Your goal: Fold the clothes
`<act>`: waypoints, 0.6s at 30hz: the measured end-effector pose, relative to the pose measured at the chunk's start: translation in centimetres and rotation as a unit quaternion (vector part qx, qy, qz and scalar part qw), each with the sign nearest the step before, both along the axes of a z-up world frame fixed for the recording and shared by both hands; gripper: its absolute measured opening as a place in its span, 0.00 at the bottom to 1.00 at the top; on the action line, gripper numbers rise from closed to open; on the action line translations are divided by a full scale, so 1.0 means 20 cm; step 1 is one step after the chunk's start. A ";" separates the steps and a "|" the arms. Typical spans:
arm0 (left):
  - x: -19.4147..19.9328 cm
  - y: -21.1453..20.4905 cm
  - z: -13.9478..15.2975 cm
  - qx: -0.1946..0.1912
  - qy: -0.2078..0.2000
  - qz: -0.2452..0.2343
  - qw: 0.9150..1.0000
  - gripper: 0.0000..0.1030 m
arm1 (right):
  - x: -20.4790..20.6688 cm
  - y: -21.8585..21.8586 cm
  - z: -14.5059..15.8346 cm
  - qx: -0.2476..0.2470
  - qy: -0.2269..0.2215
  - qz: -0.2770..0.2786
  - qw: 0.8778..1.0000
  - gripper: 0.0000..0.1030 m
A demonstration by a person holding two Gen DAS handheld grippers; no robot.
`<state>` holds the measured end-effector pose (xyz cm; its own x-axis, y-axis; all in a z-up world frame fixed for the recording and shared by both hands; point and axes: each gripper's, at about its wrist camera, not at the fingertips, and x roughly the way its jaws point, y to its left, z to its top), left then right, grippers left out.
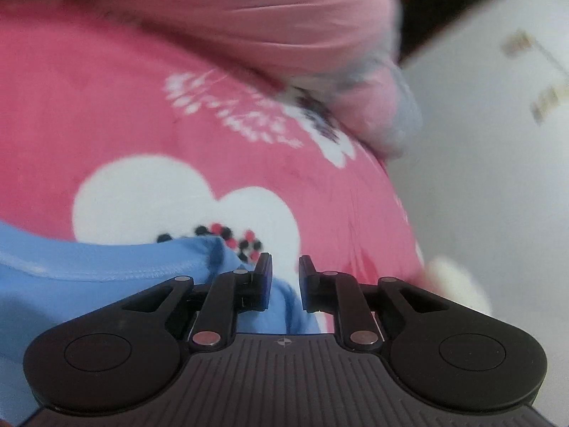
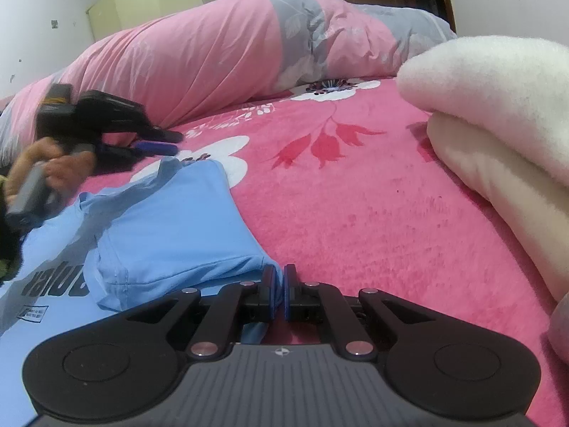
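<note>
A blue shirt (image 2: 170, 227) lies on a bed under a pink blanket (image 2: 355, 192) printed with white flowers. In the right wrist view the shirt fills the 8 o'clock part of the picture, partly folded, with a doubled flap on top and dark lettering near the left edge. The right claw (image 2: 280, 291) sits at 6 o'clock, its jaws together and clamped on the shirt's near corner, where a thin fold of blue cloth runs in between the pads. The left claw (image 2: 160, 142) shows at 9 o'clock in that view, blurred, gripped by a hand (image 2: 53, 167) and hanging above the shirt's far edge. In the left wrist view the left claw (image 1: 284, 277) has its jaws a little apart; blue cloth lies under and beside the left finger (image 1: 261, 281), but no pad presses on it. The shirt (image 1: 89, 284) fills the 8 o'clock corner there, its stitched hem crossing over a white flower. A pink and grey duvet (image 2: 220, 53) is heaped at 12 o'clock beyond the shirt, and a folded white blanket (image 2: 498, 114) rests at 3 o'clock, well apart from the shirt.
</note>
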<state>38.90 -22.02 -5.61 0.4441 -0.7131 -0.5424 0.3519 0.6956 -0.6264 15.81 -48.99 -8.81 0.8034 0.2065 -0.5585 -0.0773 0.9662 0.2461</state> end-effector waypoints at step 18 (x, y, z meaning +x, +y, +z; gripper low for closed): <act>-0.52 0.16 -0.17 0.050 -0.051 -0.068 0.995 0.14 | -0.15 0.17 0.34 -0.036 -0.026 0.007 0.999 0.39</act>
